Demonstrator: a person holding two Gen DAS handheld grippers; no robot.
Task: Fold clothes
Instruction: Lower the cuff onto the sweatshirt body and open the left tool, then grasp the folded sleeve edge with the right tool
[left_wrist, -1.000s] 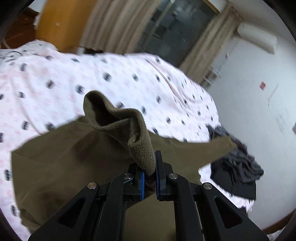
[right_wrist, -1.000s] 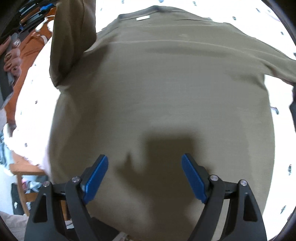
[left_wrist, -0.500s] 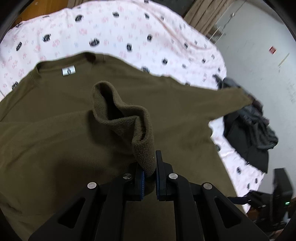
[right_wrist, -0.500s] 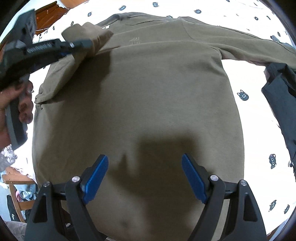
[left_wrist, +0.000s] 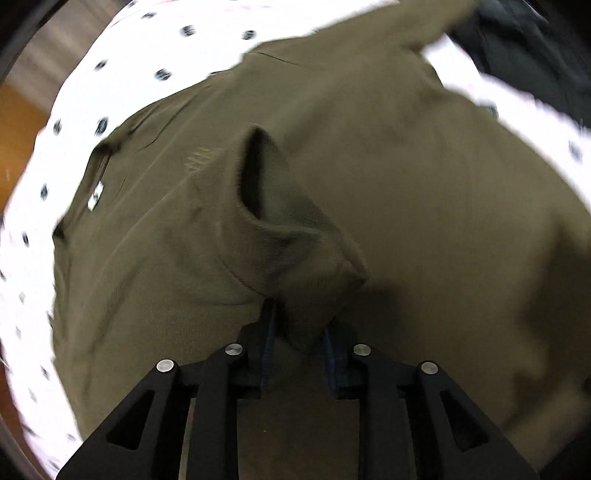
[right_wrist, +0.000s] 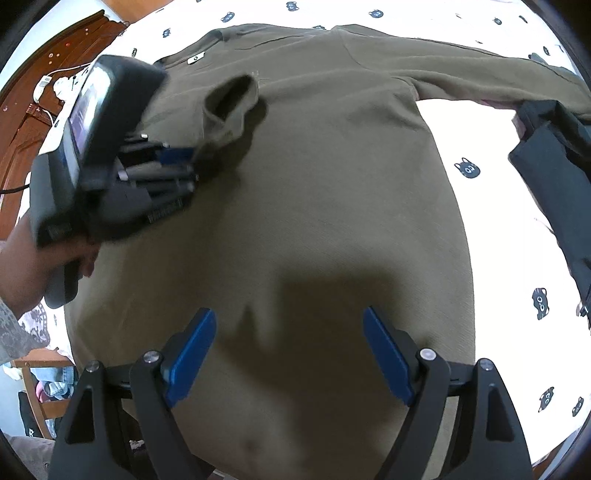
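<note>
Two grippers are working: the right gripper (right_wrist: 288, 354), jaws spread and empty, is hovering over the olive sweatshirt (right_wrist: 332, 192) lying flat on the patterned bedsheet (right_wrist: 491, 206); the left gripper (left_wrist: 297, 343) is pinching its sleeve cuff (left_wrist: 280, 236) over the chest. Judging by this, a sleeve fold is underway; releasing flat comes next.

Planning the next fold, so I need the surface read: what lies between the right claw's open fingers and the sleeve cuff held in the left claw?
Only the flat olive sweatshirt body, with nothing on it, as the right wrist view shows.
</note>
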